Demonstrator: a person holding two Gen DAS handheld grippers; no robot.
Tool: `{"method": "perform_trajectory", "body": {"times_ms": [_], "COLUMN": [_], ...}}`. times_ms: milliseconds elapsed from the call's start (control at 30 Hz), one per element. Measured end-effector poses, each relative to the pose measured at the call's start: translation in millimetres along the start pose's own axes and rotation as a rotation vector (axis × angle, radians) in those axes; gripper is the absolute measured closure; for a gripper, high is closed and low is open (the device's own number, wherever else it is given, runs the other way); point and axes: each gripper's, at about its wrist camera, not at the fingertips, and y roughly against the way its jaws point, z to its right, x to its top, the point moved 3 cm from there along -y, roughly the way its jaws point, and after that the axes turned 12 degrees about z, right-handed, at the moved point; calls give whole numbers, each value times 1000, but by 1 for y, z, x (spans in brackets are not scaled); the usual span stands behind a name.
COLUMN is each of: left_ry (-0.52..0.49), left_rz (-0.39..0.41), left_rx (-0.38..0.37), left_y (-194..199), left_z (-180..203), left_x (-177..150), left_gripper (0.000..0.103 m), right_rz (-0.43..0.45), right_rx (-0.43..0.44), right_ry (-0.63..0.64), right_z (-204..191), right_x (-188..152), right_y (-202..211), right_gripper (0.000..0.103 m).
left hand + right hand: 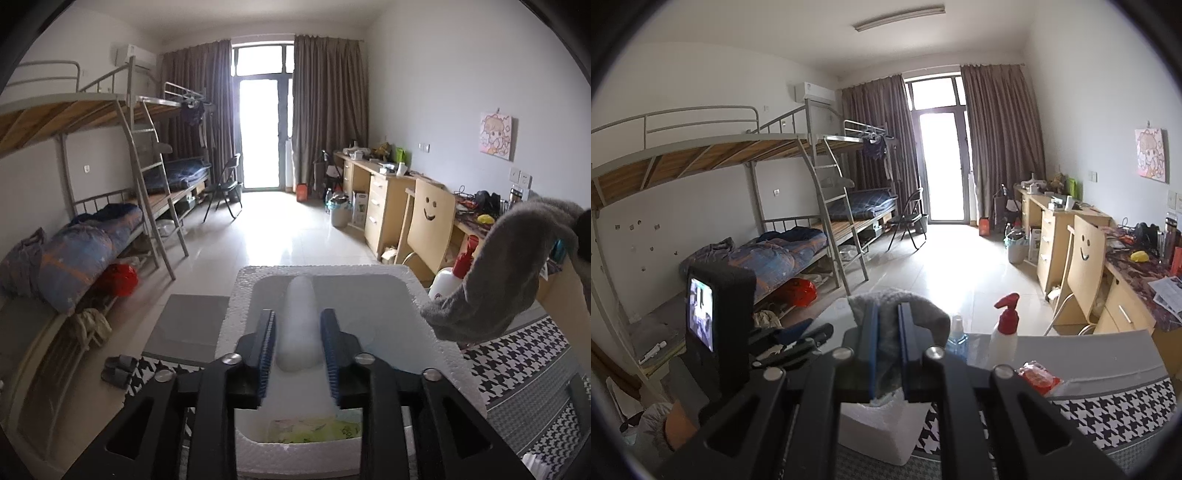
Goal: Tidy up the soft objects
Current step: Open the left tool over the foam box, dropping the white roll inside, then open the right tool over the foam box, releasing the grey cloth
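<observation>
Fuzzy grey cloth (890, 328) pinched in right claw (888, 354); left claw (297, 354) parted around translucent white roll (300, 325).

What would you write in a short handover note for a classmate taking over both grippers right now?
Left gripper: open, jaws either side of a white translucent roll lying in the white foam box; pads not seen pressing it.
Right gripper: shut on a grey fuzzy cloth, held in the air beside the box.
Done: roll is in the box, as is some green-printed packaging.
Left: put the cloth in the box, probably.
</observation>
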Motion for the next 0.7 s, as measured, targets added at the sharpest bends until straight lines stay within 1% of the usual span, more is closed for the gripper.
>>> {"method": "perform_trajectory", "body": {"times_ms": [33, 67, 100, 133, 167, 267, 333, 400, 500, 700], "left_ry": [-3, -3, -2, -1, 3, 13, 16, 21, 40, 64], "left_rz": [3, 11, 22, 38, 51, 54, 62, 81, 87, 86], "left_rx": [5, 11, 18, 29, 38, 41, 64, 88, 105, 118], "left_y": [1, 3, 6, 10, 14, 18, 21, 27, 30, 36], "left_z": [0, -1, -1, -3, -5, -8, -12, -17, -26, -40], "left_x": [0, 1, 2, 3, 4, 5, 5, 5, 4, 1], "left_gripper": [54, 45, 30, 23, 21, 17, 5, 2, 1, 1], "right_rz": [0, 1, 0, -1, -3, -8, -10, -14, -18, -30], "right_rx": [3, 2, 3, 7, 11, 21, 26, 31, 46, 56], "right_ry": [3, 4, 3, 2, 2, 5, 8, 8, 13, 15], "right_z": [0, -1, -1, -1, -3, -7, -9, -11, -12, -15], "right_x": [1, 1, 1, 1, 1, 2, 2, 3, 3, -1], "right_y": [-1, -2, -1, -2, -3, -6, -9, -11, -14, -21], "right_gripper": [90, 90, 90, 90, 90, 90, 90, 90, 90, 90]}}
